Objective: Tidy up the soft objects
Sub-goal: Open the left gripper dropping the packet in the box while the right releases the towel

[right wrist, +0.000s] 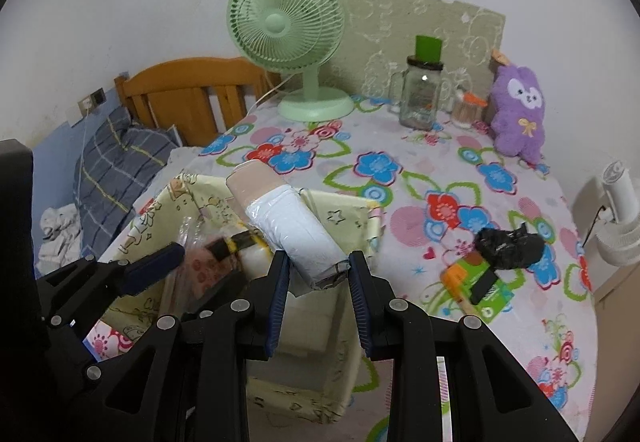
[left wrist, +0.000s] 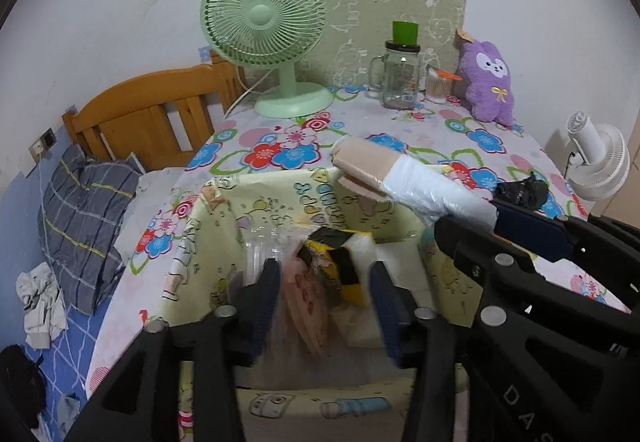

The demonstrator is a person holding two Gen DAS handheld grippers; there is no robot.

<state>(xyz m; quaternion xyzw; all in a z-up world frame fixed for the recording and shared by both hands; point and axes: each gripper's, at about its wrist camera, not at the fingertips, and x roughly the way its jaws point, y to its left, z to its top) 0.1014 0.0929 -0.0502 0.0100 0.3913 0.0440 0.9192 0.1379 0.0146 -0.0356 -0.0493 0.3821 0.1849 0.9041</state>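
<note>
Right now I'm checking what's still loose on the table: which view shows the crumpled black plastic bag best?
The right wrist view: the crumpled black plastic bag lies fully visible on the floral tablecloth, partly atop a green-and-orange packet. The left wrist view shows only its top, behind the right claw.

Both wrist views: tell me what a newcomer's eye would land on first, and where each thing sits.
The right claw grips a white-and-beige wrapped roll above the pale yellow fabric bin at the near edge of the flowered tablecloth. Behind it, a mint-green fan stands at the back of the table, near the wall. A purple plush toy sits in the far right corner, beside a glass jar.
</note>
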